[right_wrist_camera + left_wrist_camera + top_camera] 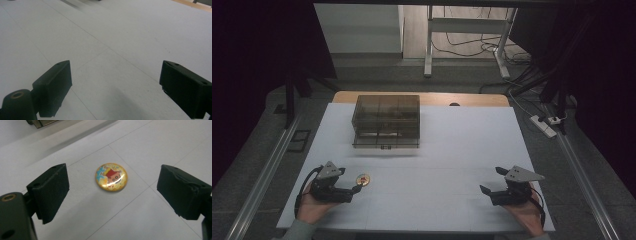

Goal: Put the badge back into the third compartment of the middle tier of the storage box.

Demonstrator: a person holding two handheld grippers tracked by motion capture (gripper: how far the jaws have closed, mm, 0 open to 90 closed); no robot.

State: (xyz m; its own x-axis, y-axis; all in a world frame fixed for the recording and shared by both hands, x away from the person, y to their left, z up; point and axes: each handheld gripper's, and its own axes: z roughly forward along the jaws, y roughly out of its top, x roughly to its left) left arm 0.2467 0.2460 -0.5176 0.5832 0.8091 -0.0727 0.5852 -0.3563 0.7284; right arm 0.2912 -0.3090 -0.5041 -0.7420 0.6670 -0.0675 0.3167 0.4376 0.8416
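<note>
Left gripper view: the round badge (111, 177) lies flat on the white table (162, 147), just ahead of my left gripper (112, 195) and roughly centred in the gap between its jaws, which stand spread wide with nothing between the pads; neither pad touches it. The face is domed, glossy, with a cartoon print on a yellow-gold ground. I judge it light and stiff, and slippery on top, so pads closing on the dome would likely skid off. The hold I would take is across the rim, pads low against the table on opposite edges; the rim is thin, so the grip may be poor and the badge could flip or shoot out. High view: the badge (363, 179) sits at the near left of the table (462, 150), just beside the tip of my left gripper (354, 189), well apart from the smoky translucent drawer box (386, 121) at the far middle; my right gripper (493, 182) rests near the right edge, far from both. This view gives the layout but reduces the badge to a small disc, where the left gripper view gives print, gloss and dome. Right gripper view: my right gripper (115, 87) has its jaws apart over bare table, holding nothing.
</note>
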